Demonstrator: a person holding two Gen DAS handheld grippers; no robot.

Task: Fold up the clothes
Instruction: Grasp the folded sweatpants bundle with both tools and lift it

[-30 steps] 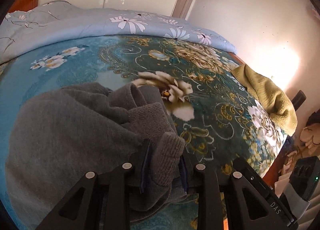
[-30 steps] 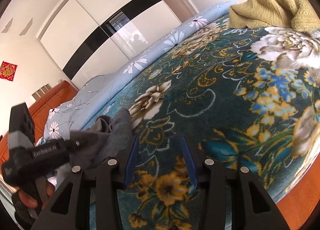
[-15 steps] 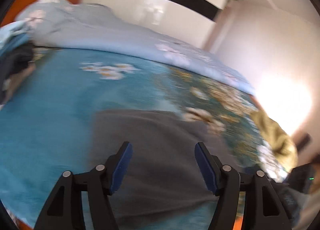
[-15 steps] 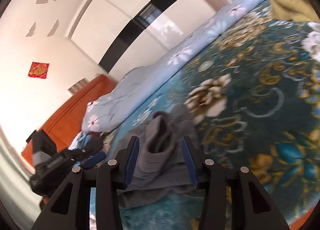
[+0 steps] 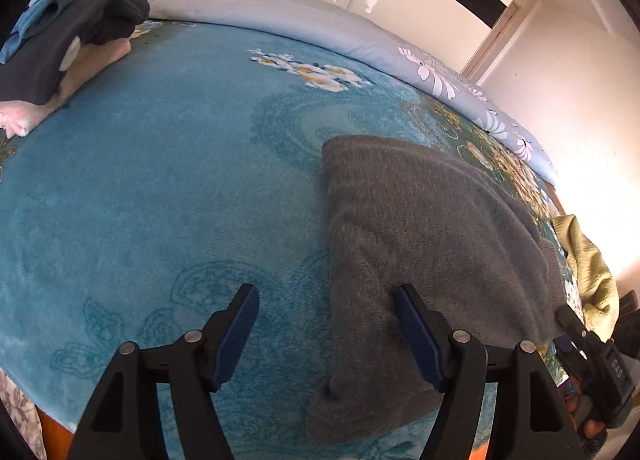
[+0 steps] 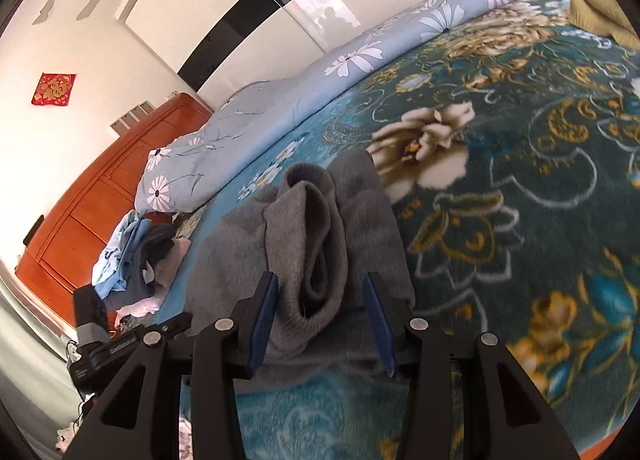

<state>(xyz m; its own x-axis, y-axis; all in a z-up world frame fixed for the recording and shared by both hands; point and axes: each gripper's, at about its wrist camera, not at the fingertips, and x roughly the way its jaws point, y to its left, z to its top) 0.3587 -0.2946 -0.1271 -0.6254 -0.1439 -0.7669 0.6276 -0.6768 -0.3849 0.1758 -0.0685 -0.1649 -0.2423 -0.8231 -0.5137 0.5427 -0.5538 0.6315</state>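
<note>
Left wrist view, from left to right: heaped clothes in dark navy, pale blue and pink at the far left corner of the teal floral blanket; light blue flowered duvet bunched along the far edge; then the left gripper low in the frame, blue-padded fingers spread wide, holding nothing, left pad over bare blanket, right pad over the near left edge of the grey sweater; sweater lying flat and folded on the blanket, right of centre; yellow knit garment beyond its right side at the bed's edge; other handheld tool just visible at the bottom right corner. Right wrist view, again left to right: wooden headboard; same clothes pile beside the duvet; left tool's black body low at the left; grey sweater with a thick rolled ridge of knit running toward the lens; right gripper with fingers apart, one on each side of that ridge, pads close to the fabric but not pressed shut on it; dark floral blanket stretching right; yellow garment at the far top right
</note>
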